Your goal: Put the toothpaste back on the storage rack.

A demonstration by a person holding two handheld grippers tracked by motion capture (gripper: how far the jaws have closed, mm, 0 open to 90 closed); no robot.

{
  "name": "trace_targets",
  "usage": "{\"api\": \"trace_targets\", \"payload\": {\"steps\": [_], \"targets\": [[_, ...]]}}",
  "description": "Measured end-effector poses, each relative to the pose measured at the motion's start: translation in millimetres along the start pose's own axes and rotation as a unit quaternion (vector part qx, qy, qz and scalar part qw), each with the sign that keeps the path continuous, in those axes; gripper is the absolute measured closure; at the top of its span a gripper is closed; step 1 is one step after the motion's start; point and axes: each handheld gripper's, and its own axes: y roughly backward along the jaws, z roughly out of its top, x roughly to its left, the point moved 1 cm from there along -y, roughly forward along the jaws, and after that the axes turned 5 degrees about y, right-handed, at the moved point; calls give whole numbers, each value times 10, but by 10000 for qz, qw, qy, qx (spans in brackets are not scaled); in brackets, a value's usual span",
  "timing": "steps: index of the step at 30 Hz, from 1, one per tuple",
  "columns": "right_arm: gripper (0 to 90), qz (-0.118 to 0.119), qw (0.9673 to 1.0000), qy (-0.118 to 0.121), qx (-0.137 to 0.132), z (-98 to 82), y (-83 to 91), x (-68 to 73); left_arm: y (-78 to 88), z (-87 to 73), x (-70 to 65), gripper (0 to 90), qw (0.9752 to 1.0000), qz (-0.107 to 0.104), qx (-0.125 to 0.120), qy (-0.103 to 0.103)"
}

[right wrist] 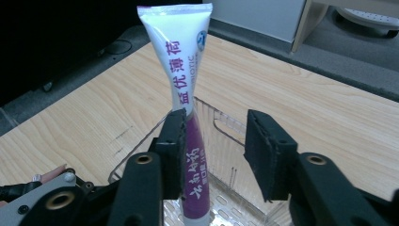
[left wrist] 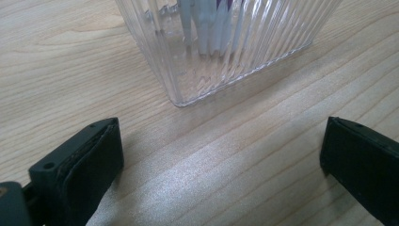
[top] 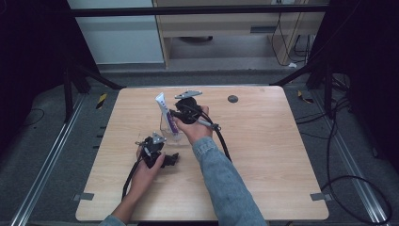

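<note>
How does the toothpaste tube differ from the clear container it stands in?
The toothpaste tube is opaque, white above and purple below; the ribbed container is see-through. The tube is tall and slim and leans; the container is low, wide and sits flat. The tube rises well above the container's rim.

A light wooden table [top: 263,155] carries a clear ribbed container [left wrist: 226,42], standing just ahead of the left gripper's fingers [left wrist: 84,165], which rest low over the bare wood. A small dark disc [top: 232,99] lies well beyond them.
</note>
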Motion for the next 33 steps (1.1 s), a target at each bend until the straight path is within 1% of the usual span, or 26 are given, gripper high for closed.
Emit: {"api": "trace_targets", "payload": {"steps": [1, 2, 3, 5, 6, 8, 10, 11, 16, 19, 21, 22, 24, 25, 27, 29, 33], "targets": [[556, -18, 10000, -39, -30, -4, 21, -21, 0, 0, 0, 0, 10000, -1, 1, -1], [556, -18, 10000, -39, -30, -4, 21, -21, 0, 0, 0, 0, 10000, -1, 0, -1], [524, -53, 9999, -59, -63, -3, 40, -44, 0, 0, 0, 0, 10000, 0, 0, 0], [511, -60, 9999, -70, -65, -2, 48, -52, 0, 0, 0, 0, 10000, 0, 0, 2], [496, -113, 9999, -56, -94, 0, 60, -65, 0, 0, 0, 0, 10000, -1, -1, 1], [459, -146, 9998, -33, -132, -1, 73, -93, 0, 0, 0, 0, 10000, -2, -2, 2], [414, -196, 9997, -78, -139, -10, 84, -123, 0, 0, -1, 0, 10000, -2, -4, 9], [406, -207, 9996, -89, -147, -13, 88, -134, 0, 0, -1, 0, 10000, -2, -2, 7], [321, -225, 9995, -41, -222, -23, 122, -179, 0, 0, -1, 0, 10000, -2, -5, 10], [252, -135, 9995, 54, -297, -28, 135, -192, 1, 0, 0, 0, 10000, -6, 2, 3], [207, -106, 9996, 119, -223, -39, 132, -193, 0, 0, -1, 0, 10000, -5, 0, 6], [190, -182, 9996, 163, -160, -47, 138, -192, 0, 0, -1, 0, 10000, -5, -2, 7], [169, -241, 9995, 173, -138, -57, 145, -206, 0, 0, -1, 0, 10000, -5, -4, 9], [158, -281, 9993, 178, -171, -67, 155, -230, -1, 0, -1, 0, 10000, -5, -7, 13], [154, -300, 9992, 166, -183, -70, 159, -238, -1, 0, -2, 0, 10000, -4, -8, 13], [149, -383, 9989, 213, -164, -74, 169, -256, -1, -1, -2, 0, 10000, -4, -8, 15], [143, -443, 9986, 240, -186, -86, 195, -285, -1, 0, -2, 0, 10000, -5, -8, 14]]}}
